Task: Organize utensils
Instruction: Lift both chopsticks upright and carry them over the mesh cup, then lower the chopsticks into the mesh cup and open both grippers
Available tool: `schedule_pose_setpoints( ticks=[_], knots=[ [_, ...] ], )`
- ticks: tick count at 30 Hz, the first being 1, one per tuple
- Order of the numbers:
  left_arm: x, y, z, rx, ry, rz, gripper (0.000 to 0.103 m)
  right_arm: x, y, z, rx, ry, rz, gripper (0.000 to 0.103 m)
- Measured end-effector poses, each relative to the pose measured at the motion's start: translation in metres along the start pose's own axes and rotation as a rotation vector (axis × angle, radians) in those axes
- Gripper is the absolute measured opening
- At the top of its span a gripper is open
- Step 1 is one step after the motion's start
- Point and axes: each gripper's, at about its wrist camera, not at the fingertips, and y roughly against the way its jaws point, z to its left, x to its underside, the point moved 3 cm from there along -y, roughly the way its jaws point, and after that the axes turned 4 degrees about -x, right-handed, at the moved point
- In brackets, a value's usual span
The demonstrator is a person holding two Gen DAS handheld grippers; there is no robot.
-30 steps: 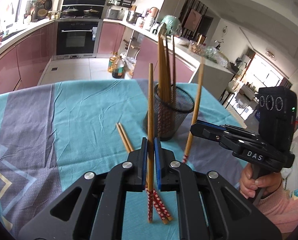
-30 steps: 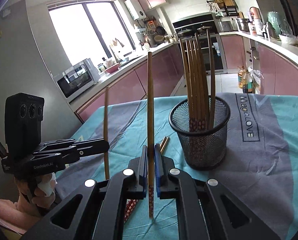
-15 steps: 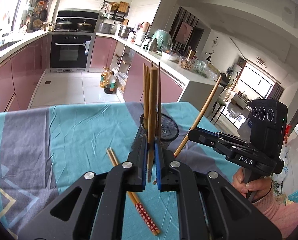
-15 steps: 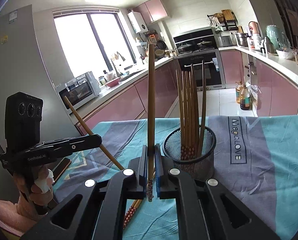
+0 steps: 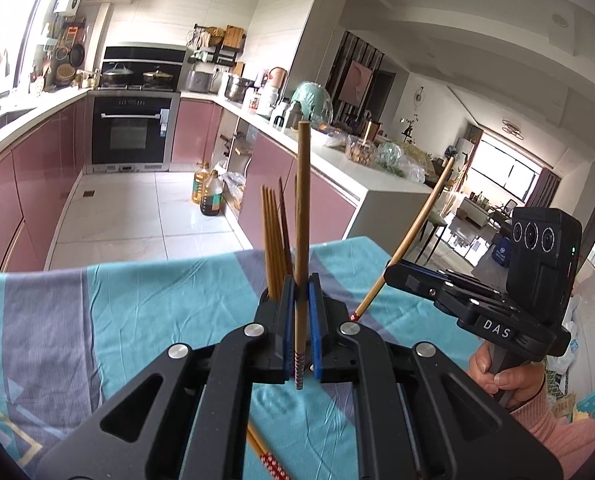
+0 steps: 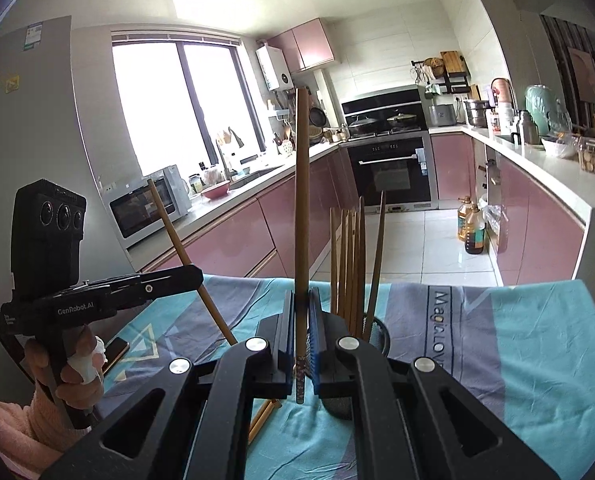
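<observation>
Two grippers are up over the counter (image 5: 145, 304), each clamped on a single chopstick. On the left, the left gripper (image 5: 301, 336) has its blue pads pressed tight against an upright chopstick (image 5: 302, 216), patterned tip hanging just below the pads. Directly behind it stands the mesh holder (image 6: 381, 336), mostly hidden, with a bunch of chopsticks (image 5: 275, 236) rising out of it. A loose pair of chopsticks (image 5: 267, 458) lies flat on the teal and grey cloth (image 5: 49, 320) beneath the left gripper. Farther right, the right gripper (image 6: 301, 344) is likewise closed on its own chopstick (image 6: 301, 200), which from the left camera appears tilted, its red tip near the holder.
</observation>
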Motion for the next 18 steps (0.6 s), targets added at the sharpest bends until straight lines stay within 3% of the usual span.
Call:
schedule_pose_setpoints(
  ticks=[11, 18],
  knots=[
    [-0.036, -0.002, -0.014, 0.007, -0.023, -0.070, 0.007, -0.026, 0.000, -0.006, 0.025, 0.038, -0.042, 0.006],
    [-0.035, -0.020, -0.023, -0.026, -0.060, -0.030, 0.007, -0.027, -0.015, -0.015, 0.038, 0.036, -0.021, 0.006]
  ],
)
